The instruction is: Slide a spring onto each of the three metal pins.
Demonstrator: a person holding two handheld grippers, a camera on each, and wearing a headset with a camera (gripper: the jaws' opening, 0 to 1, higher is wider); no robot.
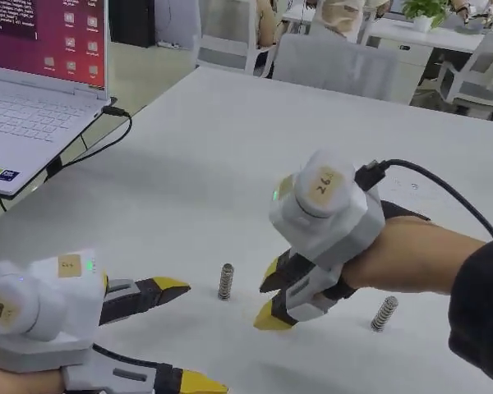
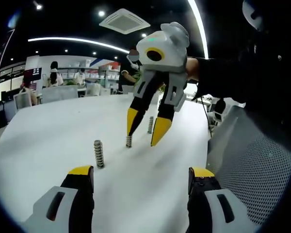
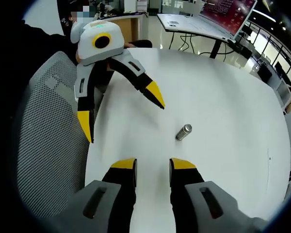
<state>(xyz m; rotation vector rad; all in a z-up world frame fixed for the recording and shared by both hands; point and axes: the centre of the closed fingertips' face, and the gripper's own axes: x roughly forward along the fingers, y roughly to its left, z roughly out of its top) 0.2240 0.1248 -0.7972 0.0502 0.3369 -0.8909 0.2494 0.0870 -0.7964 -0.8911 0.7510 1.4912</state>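
While the right hand-held gripper hangs over the white worktop with its jaws partly apart and nothing between them, the left hand-held gripper faces it, jaws spread wide and empty. One spring stands upright between them, a second spring stands behind the right hand-held gripper, and an open laptop sits far left.

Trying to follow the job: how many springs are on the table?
3: the near spring before the left gripper, the middle spring at the right gripper, the far spring beyond it. Others may be hidden.
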